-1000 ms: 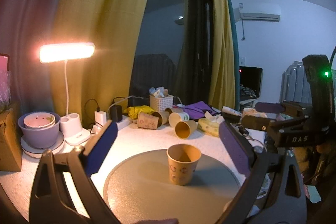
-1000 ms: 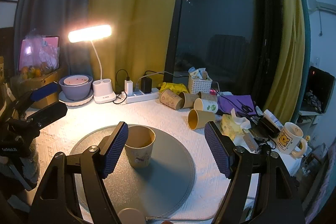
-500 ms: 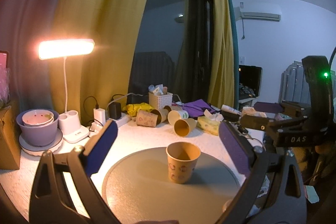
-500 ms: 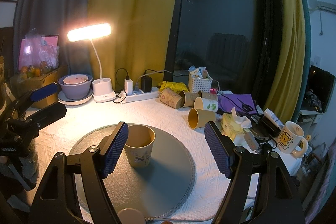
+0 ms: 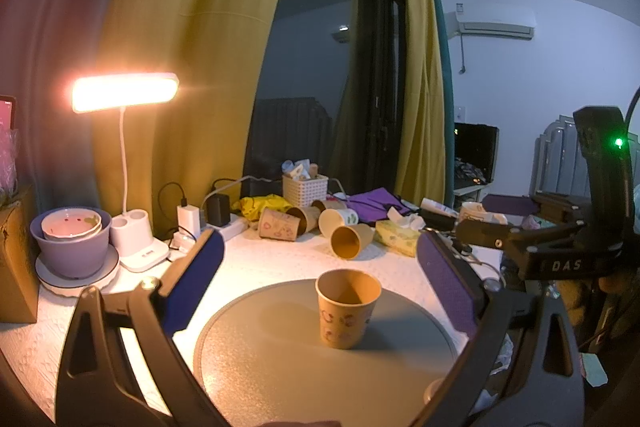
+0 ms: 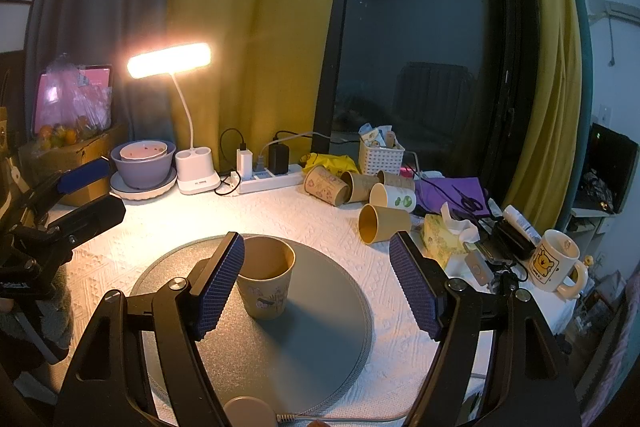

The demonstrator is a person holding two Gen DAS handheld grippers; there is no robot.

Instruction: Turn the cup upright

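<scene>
almost nothing has shifted over the last second: the paper cup (image 5: 347, 308) stands in the same spot on the round grey mat (image 5: 280, 367), mouth up, and our views have only drifted a little. we read that as the flip being done, with both tools now just backing away.

the left gripper (image 5: 318, 285) is spread wide and holds nothing; the cup sits beyond it, between its two pads but apart from both. the right gripper (image 6: 316, 285) is likewise spread and empty, its left pad overlapping the cup's rim in our view.

the cup (image 6: 266, 281) is kraft brown with a small printed pattern, empty, level, rim round and undented.
</scene>
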